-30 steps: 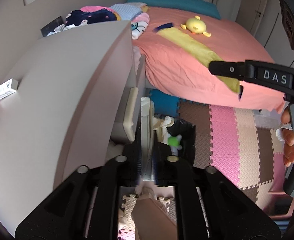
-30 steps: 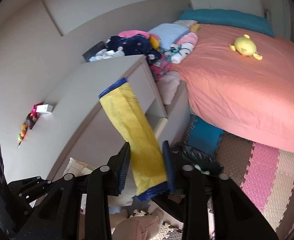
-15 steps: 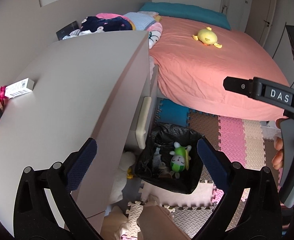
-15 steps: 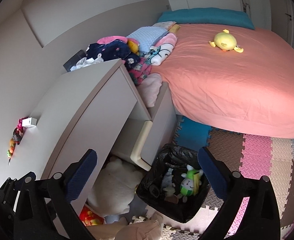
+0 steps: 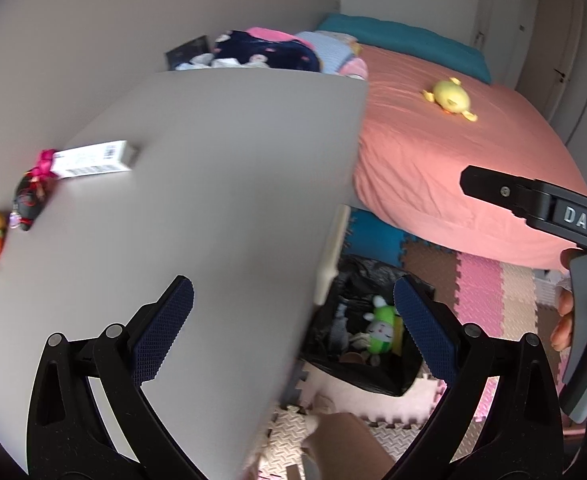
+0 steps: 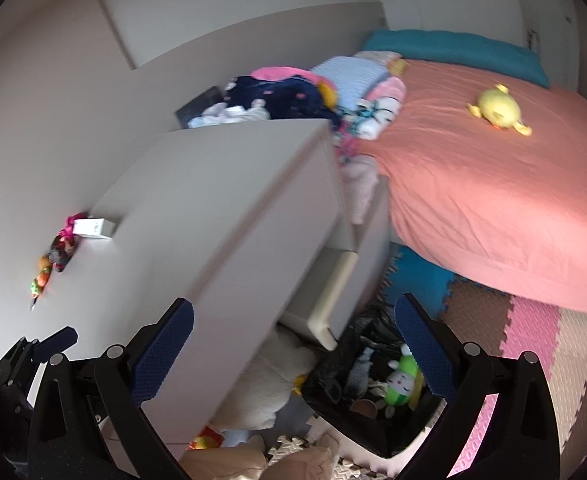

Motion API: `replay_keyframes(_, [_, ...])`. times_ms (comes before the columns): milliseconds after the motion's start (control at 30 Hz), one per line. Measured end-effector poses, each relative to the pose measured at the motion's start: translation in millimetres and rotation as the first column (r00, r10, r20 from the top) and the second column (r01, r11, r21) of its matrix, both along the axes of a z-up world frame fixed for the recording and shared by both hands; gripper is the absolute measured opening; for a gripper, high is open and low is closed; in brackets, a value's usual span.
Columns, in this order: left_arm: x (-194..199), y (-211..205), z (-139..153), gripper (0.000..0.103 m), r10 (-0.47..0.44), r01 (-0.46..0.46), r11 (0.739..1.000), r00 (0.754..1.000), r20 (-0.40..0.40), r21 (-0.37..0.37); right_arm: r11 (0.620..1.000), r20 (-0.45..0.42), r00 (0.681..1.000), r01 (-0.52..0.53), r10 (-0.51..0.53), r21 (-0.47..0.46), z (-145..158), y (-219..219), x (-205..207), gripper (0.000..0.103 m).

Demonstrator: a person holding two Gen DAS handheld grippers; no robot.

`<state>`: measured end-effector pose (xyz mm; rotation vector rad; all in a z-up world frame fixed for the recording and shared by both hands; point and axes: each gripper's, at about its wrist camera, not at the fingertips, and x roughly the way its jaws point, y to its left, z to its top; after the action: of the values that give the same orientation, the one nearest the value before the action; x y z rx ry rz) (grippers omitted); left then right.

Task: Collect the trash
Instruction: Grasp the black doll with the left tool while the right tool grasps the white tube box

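Both grippers gape wide and hold nothing. The white carton (image 5: 93, 159) lies on the grey dresser top (image 5: 213, 184), up and left of the left gripper (image 5: 293, 330), long axis crosswise; the right gripper (image 6: 293, 350) hangs farther off, above the black-lined bin (image 6: 373, 396).

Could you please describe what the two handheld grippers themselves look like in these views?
Both the left gripper and the right gripper have black angular linkage frames with silver rivets and dark blue, finely textured finger pads. The right one's black side bar reads "DAS" above a grey handle.
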<state>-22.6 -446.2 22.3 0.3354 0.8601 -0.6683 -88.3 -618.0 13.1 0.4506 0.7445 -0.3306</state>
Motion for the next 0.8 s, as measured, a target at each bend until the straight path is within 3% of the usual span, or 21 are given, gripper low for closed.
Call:
replay_keyframes(200, [42.1,49.6,9.6,0.097,0.1,-0.1,0.995,0.995,0.028,0.009,0.994,0.007,0.995,-0.102,0.103,-0.034,12.4,44.5,46.5,0.1])
replay_keyframes(433, [96.1,113.3,10.8,0.097,0.251,-0.251,0.968,0.967,0.032,0.002,0.974,-0.032,0.976,-0.217,0.216,-0.063,13.3,98.6,108.0,0.1])
replay_keyframes(800, [162.2,165.9,0.4,0.097,0.359,-0.359,0.933,0.933,0.015,0.022,0.932,-0.085,0.933,-0.355,0.349,-0.075,3.8,158.9,188.5,0.1])
